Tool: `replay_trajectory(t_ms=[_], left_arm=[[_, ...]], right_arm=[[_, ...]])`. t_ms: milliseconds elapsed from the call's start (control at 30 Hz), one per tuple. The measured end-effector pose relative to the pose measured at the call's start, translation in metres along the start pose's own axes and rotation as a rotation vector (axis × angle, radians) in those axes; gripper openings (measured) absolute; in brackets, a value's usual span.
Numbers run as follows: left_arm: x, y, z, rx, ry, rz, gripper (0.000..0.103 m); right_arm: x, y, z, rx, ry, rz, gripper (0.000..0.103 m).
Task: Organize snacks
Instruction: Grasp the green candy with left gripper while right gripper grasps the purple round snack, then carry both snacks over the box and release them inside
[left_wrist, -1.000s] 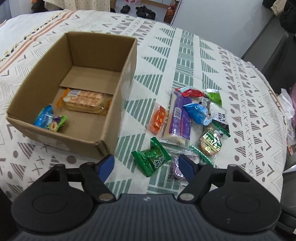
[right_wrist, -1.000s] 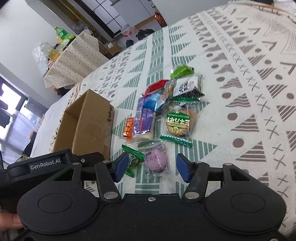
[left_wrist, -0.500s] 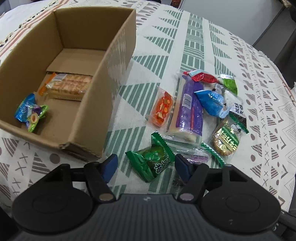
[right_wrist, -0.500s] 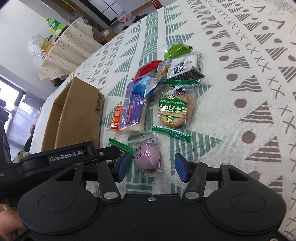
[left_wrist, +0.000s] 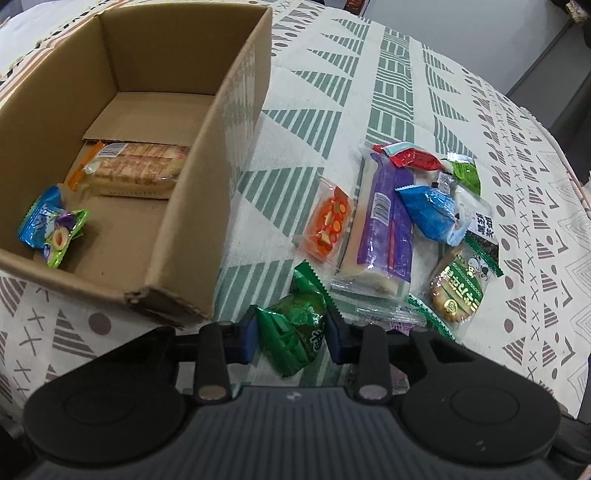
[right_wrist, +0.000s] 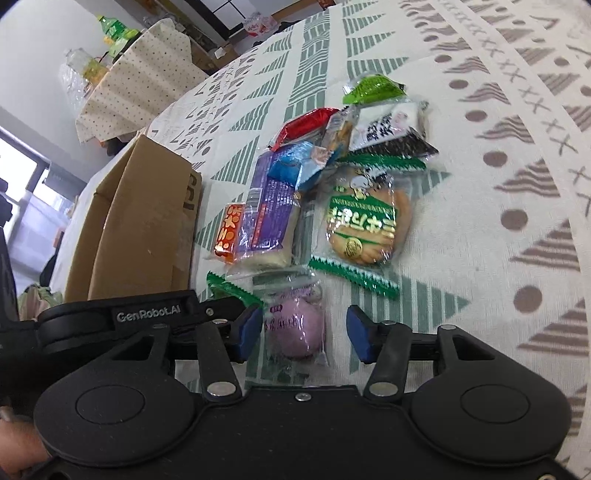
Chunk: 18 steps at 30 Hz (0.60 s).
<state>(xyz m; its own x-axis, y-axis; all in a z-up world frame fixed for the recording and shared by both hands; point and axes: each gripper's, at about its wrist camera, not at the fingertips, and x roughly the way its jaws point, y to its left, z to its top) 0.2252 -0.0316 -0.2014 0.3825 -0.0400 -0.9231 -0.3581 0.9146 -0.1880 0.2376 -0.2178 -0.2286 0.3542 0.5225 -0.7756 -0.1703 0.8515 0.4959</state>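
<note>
My left hand-held gripper (left_wrist: 291, 334) has just been closing, and its blue pads now press on both sides of the green snack packet (left_wrist: 295, 325), which lies on the patterned tabletop (left_wrist: 406, 92) just beside the near corner of the cardboard box (left_wrist: 207, 206). My right hand-held gripper (right_wrist: 301, 334) has also been closing, but it is not gripping: the purple round snack (right_wrist: 295, 328) in its clear wrapper sits between the pads, with the left pad at the wrapper's edge and the right pad clearly apart from it.

The cardboard box stands open on the tabletop to the left of the loose pile. Inside it I see a long pack of biscuits (left_wrist: 136, 168) lying flat toward the far side and a small blue and green fruit sweet packet (left_wrist: 51, 229) near the front left corner.

The rest of the snacks lie together on the tabletop to the right of the box. An orange packet (left_wrist: 328, 225) lies touching a long purple-wrapped bar (left_wrist: 388, 229). A blue packet (left_wrist: 432, 214) rests partly on that bar, with a red packet (left_wrist: 410, 157) and a light green packet (left_wrist: 467, 173) beyond it. A round biscuit in a green-edged wrapper (left_wrist: 458, 291) lies at the near right of the pile, touching a white and black packet (left_wrist: 478, 225).
</note>
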Motion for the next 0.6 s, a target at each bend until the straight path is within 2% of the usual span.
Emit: replay_trajectory(t_ms=[67, 133, 167, 333, 600], left_arm=[[-0.003, -0.001, -0.001, 0.005, -0.002, -0.002, 0.034], [-0.006, -0.001, -0.003, 0.008, -0.003, -0.004, 0.033], [-0.009, -0.001, -0.004, 0.009, -0.005, -0.005, 0.032], [-0.024, -0.002, -0.006, 0.022, -0.029, -0.017, 0.032], [-0.057, -0.004, -0.007, 0.040, -0.081, -0.052, 0.032]], right_arm=[[0.002, 0.002, 0.000, -0.019, -0.001, -0.012, 0.042], [0.002, 0.004, -0.002, -0.035, -0.001, -0.016, 0.031], [0.002, 0.003, -0.002, -0.029, 0.005, -0.007, 0.029], [-0.011, 0.000, -0.004, -0.007, -0.026, -0.004, 0.022], [-0.039, 0.003, -0.003, 0.014, -0.110, -0.012, 0.020]])
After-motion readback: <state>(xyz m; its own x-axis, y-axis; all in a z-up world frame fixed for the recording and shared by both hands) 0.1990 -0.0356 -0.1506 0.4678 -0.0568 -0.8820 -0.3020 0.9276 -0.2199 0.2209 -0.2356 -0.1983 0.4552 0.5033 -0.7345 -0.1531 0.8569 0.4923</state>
